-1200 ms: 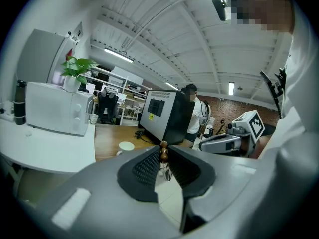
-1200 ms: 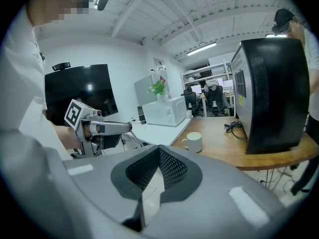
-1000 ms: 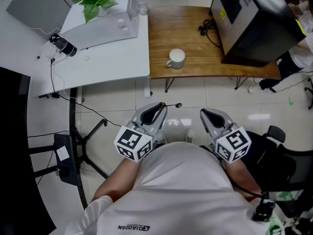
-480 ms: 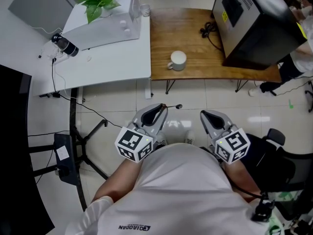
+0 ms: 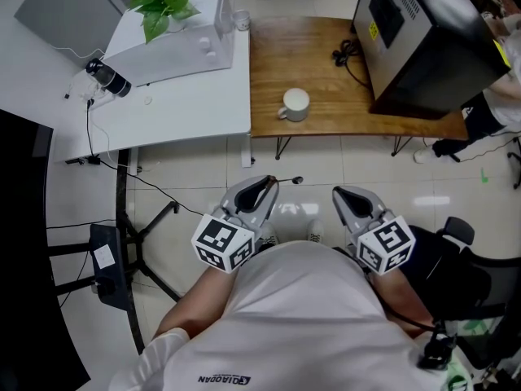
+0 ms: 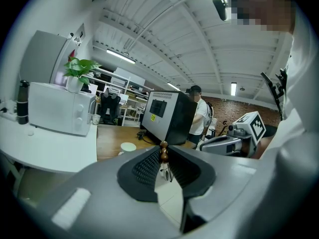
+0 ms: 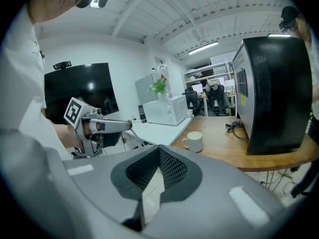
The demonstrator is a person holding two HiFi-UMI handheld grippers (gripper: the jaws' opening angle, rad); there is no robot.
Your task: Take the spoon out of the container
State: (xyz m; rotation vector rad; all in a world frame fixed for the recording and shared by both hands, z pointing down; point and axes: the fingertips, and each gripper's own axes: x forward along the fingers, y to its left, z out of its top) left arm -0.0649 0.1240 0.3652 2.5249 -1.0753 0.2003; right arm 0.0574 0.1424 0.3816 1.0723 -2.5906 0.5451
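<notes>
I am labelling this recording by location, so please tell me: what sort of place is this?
Probably an office or lab workroom: a white microwave stands on a white table, a white mug on a wooden table, and there are shelves at the back.

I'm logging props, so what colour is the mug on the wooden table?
White. The mug shows best in the head view.

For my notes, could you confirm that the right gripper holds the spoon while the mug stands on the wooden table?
Not quite: the left gripper holds the spoon, as the left gripper view shows between its jaws. The right gripper is shut on nothing. The mug does stand on the wooden table.
</notes>
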